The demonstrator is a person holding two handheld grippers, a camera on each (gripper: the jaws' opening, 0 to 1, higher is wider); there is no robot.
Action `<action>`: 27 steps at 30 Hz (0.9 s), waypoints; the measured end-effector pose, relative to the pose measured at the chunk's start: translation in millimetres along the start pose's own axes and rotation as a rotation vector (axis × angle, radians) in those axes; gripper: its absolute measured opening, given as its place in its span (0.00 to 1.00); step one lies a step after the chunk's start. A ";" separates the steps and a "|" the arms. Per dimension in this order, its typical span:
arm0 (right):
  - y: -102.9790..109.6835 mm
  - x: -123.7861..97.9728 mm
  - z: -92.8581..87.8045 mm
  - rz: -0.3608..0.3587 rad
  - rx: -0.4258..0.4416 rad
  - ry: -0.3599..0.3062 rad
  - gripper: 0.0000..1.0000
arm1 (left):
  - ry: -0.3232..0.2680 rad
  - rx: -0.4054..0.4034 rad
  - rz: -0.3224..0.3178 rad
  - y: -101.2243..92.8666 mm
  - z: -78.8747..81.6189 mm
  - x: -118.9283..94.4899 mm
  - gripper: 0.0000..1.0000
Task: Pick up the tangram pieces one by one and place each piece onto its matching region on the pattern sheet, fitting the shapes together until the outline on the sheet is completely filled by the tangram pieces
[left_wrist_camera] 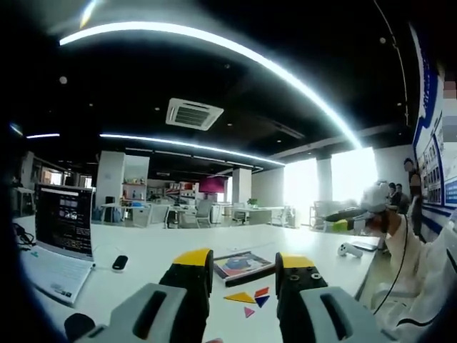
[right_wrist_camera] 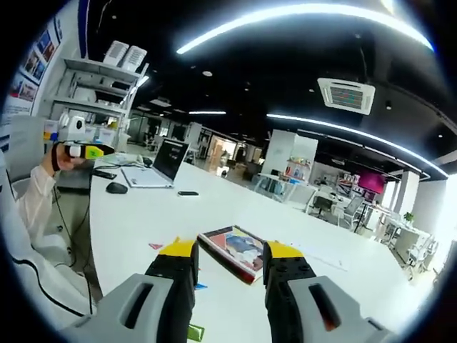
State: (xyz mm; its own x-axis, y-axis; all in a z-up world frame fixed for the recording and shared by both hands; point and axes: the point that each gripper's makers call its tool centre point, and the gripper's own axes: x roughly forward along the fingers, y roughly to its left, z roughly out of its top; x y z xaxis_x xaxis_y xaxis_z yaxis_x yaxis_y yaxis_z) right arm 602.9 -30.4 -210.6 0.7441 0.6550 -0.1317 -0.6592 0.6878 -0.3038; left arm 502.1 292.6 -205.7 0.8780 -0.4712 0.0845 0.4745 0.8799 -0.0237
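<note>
Three tangram pieces [left_wrist_camera: 251,298] lie beyond the left gripper [left_wrist_camera: 244,266], both grippers' jaws spread, holding nothing.

Loose coloured tangram pieces [left_wrist_camera: 251,297] on table, pattern sheet [right_wrist_camera: 238,249] perhaps beyond

Both cameras sit low over the same white table [left_wrist_camera: 157,246], each looking forward between its own two jaws. The left gripper view faces far windows, with the laptop [left_wrist_camera: 63,232] at left. The right gripper view looks down the long room, laptop [right_wrist_camera: 161,164] at upper left. Both see the flat book [left_wrist_camera: 241,266] near the middle of the picture.
</note>
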 end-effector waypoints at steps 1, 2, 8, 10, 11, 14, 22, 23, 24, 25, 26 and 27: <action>1.5 3.4 1.9 0.008 -0.003 0.003 0.36 | 0.001 0.000 0.001 0.4 -0.1 -0.2 0.36; 3.7 7.1 3.7 0.019 -0.005 0.006 0.36 | -0.001 0.000 0.003 1.1 -0.2 -0.7 0.36; 20.6 33.7 6.5 0.091 -0.027 0.053 0.35 | -0.002 0.003 0.021 7.8 0.7 -4.2 0.36; 27.9 43.2 5.8 0.119 -0.037 0.072 0.35 | -0.005 0.001 0.023 9.5 1.2 -5.0 0.36; 31.9 47.8 5.1 0.133 -0.048 0.083 0.35 | -0.005 0.002 0.026 10.5 1.4 -5.3 0.36; 42.8 62.1 3.8 0.167 -0.072 0.113 0.35 | -0.010 0.002 0.031 12.7 2.6 -7.4 0.36; 64.9 89.6 0.0 0.226 -0.116 0.152 0.35 | -0.019 0.000 0.042 17.5 4.7 -10.8 0.36; 67.1 93.3 -1.4 0.229 -0.125 0.156 0.35 | -0.020 0.002 0.045 18.1 5.2 -11.1 0.36; 69.3 97.3 -2.7 0.231 -0.136 0.160 0.35 | -0.021 0.003 0.046 18.3 5.7 -11.6 0.36; 71.7 101.2 -4.2 0.234 -0.144 0.163 0.35 | -0.022 0.004 0.046 18.0 6.5 -12.5 0.36; 75.2 106.5 -7.0 0.241 -0.153 0.171 0.36 | -0.025 0.004 0.046 17.8 7.2 -13.1 0.36; 78.1 110.5 -9.6 0.248 -0.159 0.178 0.36 | -0.028 0.004 0.047 17.4 8.0 -14.0 0.36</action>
State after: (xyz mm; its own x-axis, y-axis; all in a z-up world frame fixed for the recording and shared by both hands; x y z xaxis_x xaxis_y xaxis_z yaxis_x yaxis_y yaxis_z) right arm 634.7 92.7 -257.9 0.5793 0.7219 -0.3784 -0.8080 0.4475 -0.3833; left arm 497.6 315.0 -199.4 0.8970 -0.4277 0.1115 0.4328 0.9012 -0.0245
